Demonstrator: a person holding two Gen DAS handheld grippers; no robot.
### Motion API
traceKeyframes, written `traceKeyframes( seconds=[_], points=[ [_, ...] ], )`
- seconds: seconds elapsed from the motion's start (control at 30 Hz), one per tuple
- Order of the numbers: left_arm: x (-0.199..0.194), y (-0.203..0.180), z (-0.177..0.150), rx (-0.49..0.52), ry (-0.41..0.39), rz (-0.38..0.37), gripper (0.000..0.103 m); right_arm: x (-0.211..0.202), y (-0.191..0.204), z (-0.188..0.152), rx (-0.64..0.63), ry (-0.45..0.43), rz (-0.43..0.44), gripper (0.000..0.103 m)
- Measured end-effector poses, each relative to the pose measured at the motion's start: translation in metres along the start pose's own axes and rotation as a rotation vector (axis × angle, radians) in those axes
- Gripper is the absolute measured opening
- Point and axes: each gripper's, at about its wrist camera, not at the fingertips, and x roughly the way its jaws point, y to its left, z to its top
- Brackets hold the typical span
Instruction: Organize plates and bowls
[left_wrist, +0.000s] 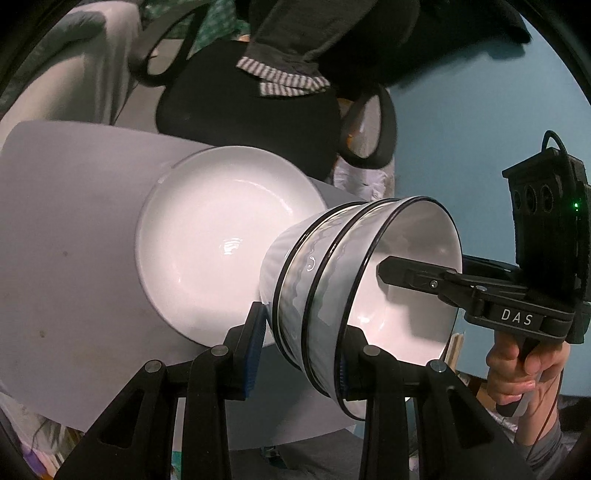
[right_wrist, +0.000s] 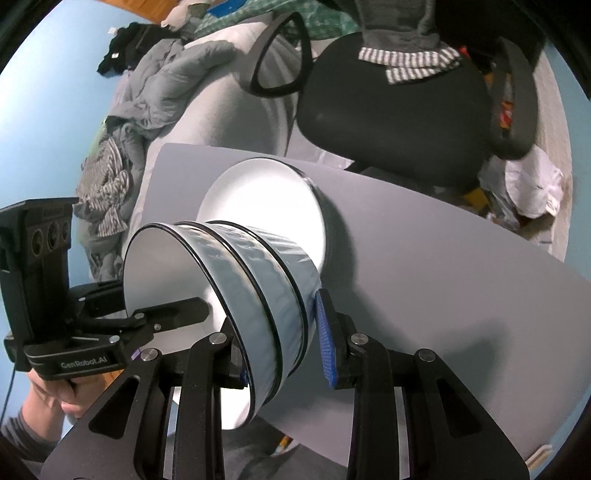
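Both tongs clamping nested bowls (left_wrist: 332, 280), white plate (left_wrist: 221, 236) on grey table (left_wrist: 74, 221), black chair (right_wrist: 391, 110) behind

Glossy ceramic bowls (left_wrist: 332, 280) and plate (left_wrist: 221, 236) — matt grey table (left_wrist: 74, 221).

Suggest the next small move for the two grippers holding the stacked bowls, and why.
Probably ease the stacked bowls down onto the white plate: both the left gripper and right gripper clamp the stack's rims, and the plate lies bare on the grey table.
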Motion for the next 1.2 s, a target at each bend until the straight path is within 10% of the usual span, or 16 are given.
traceKeyframes(
  seconds=[1.2],
  points=[
    [0.014, 0.059, 0.028, -0.054, 0.034, 0.054, 0.032, 0.059, 0.021, 0.056, 0.024, 0.1, -0.02, 0.029]
  ],
)
